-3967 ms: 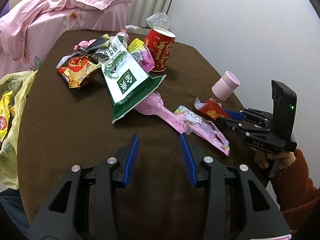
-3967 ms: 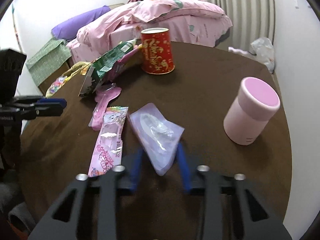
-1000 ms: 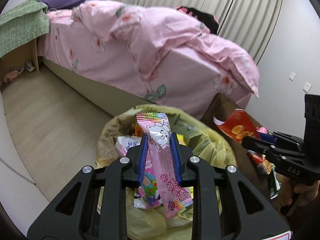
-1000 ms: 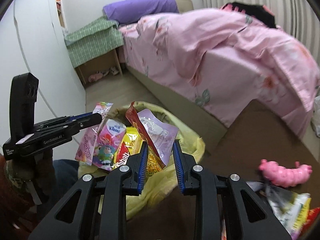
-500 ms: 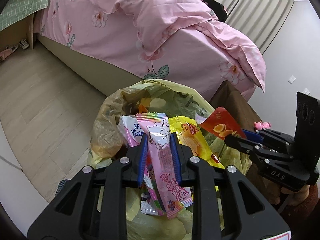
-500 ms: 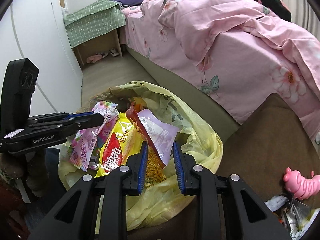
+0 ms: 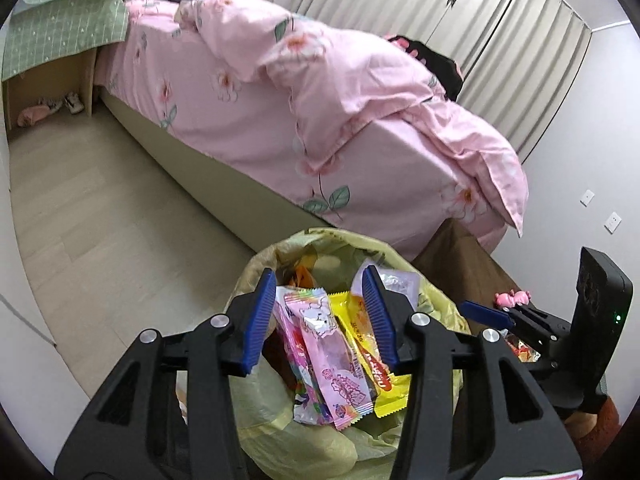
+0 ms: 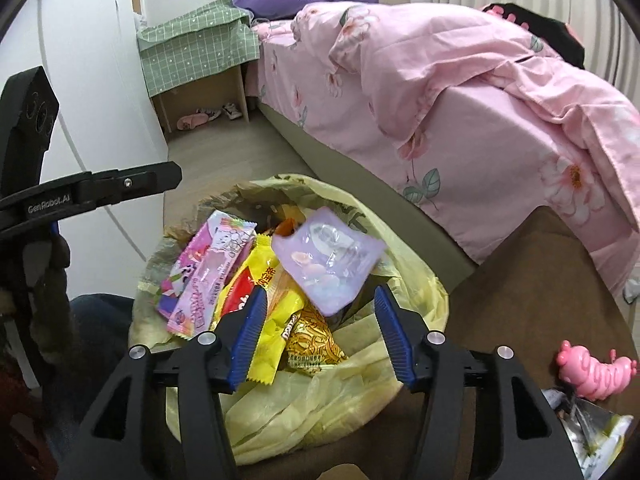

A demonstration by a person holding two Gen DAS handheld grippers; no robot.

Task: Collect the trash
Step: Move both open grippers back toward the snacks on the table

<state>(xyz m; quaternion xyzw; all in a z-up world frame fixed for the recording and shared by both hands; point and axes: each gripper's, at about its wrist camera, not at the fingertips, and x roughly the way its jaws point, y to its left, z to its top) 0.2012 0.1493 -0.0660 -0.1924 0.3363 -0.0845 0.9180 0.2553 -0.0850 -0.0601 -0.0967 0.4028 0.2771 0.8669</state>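
Note:
A yellow trash bag (image 7: 260, 432) (image 8: 416, 280) stands beside the brown table, full of snack wrappers. My left gripper (image 7: 320, 320) is open over the bag; the pink candy wrapper (image 7: 332, 364) (image 8: 216, 272) lies loose on the pile below it. My right gripper (image 8: 320, 334) is open over the bag; the clear purple wrapper (image 8: 328, 264) sits loose on the pile just beyond its fingertips. A yellow snack packet (image 7: 372, 356) (image 8: 256, 292) lies between the two wrappers. The right gripper shows at the right in the left wrist view (image 7: 484, 314).
The brown table (image 8: 536, 288) is at the right, with a pink toy caterpillar (image 8: 596, 372) and more wrappers (image 8: 592, 436) on it. A bed with a pink quilt (image 7: 320, 92) stands behind the bag. A bedside shelf under a green cloth (image 8: 196, 52) stands at the far left.
Both grippers have opened. The pink candy wrapper has left the left gripper and the purple wrapper has left the right gripper; both now lie in the bag.

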